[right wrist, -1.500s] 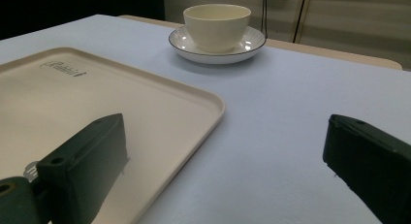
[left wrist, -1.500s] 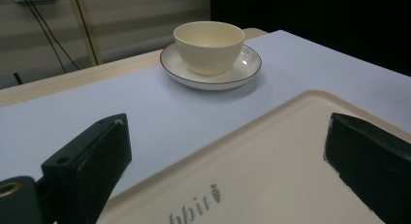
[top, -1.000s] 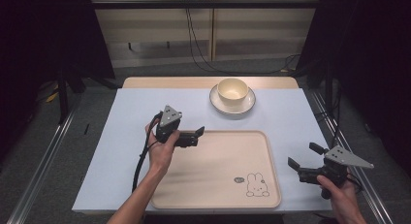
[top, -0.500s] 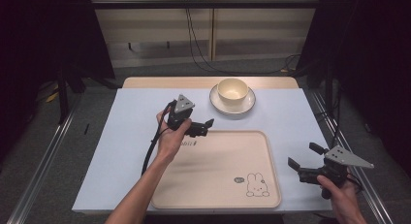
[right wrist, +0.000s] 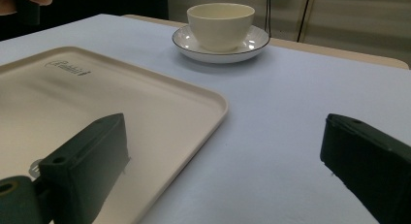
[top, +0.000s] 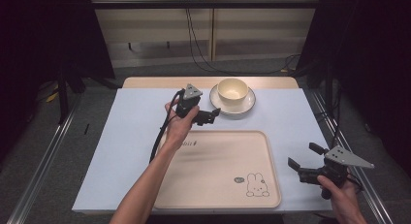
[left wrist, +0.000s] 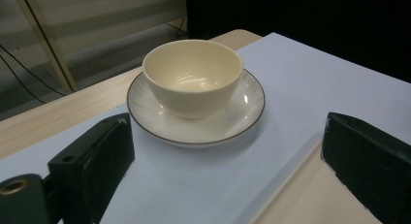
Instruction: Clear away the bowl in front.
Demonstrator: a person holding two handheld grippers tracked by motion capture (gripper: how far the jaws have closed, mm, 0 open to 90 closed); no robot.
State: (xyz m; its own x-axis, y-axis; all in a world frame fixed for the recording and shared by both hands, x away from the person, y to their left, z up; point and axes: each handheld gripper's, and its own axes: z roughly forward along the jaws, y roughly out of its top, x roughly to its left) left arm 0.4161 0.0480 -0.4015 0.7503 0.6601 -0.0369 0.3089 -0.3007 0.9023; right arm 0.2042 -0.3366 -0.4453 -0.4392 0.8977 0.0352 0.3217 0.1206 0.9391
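A cream bowl (top: 232,88) stands upright in a white saucer (top: 245,106) with a thin dark rim, at the back middle of the table. My left gripper (top: 211,116) hovers just left of the saucer, over the tray's far edge, open and holding nothing. In the left gripper view the bowl (left wrist: 194,73) and saucer (left wrist: 242,118) sit close ahead, framed between the wide-apart jaws. My right gripper (top: 304,156) is open and holding nothing at the front right, beside the tray. Its own view shows the bowl (right wrist: 220,20) far ahead.
A large cream tray (top: 218,170) with a rabbit drawing lies at the table's front middle, its surface bare. A pale blue cloth (top: 126,136) covers the table. A wooden strip (top: 145,82) runs along the far edge. Dark floor and metal rails flank both sides.
My left gripper has moved away from me and to the right, from above the tray's left side toward the saucer. The right gripper has stayed still.
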